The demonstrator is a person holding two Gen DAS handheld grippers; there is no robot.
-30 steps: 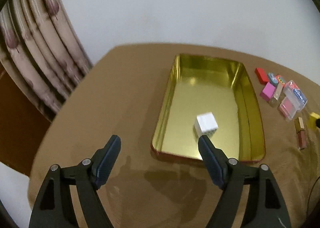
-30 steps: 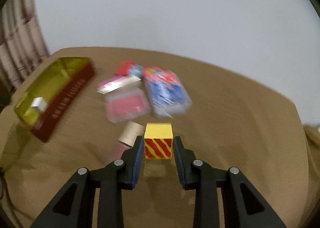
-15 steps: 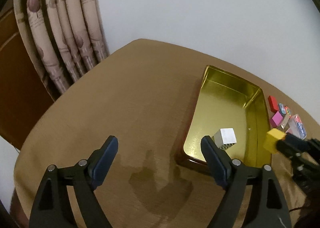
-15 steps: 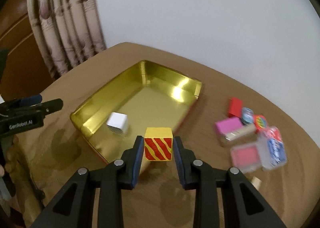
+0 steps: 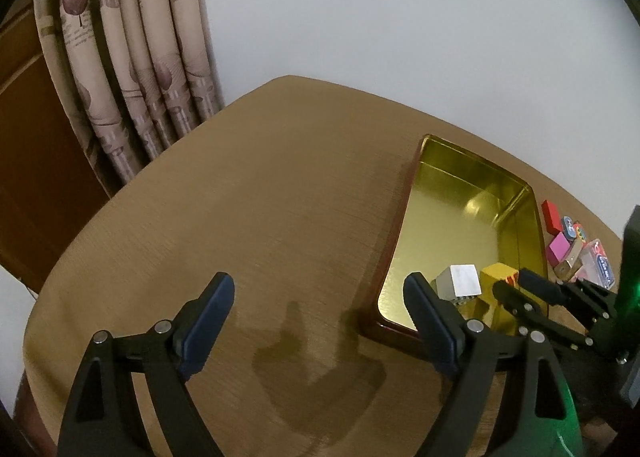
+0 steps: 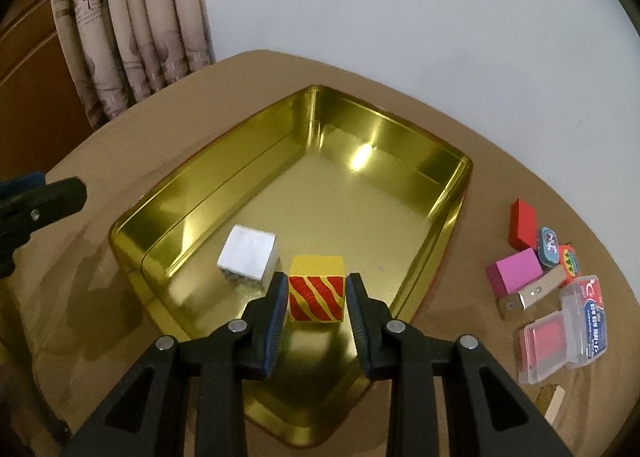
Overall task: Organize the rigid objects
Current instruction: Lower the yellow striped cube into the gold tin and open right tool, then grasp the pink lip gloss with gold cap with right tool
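Right gripper [image 6: 317, 293] carried yellow red-striped cube [image 6: 317, 289] from clutter to over gold tin [image 6: 400, 137], beside white cube [image 6: 248, 257]; still clamped, release next. Left gripper [image 5: 320, 309] jaws just widened, wide, empty.

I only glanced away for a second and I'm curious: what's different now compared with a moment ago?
The right gripper, clamped on the yellow striped block, carried it from beside the pile of small items across to over the gold tin, next to the white cube. The left gripper drew back from the tin, and its jaws have just been opening with nothing between them. The white cube, the tin and the pile stayed put.
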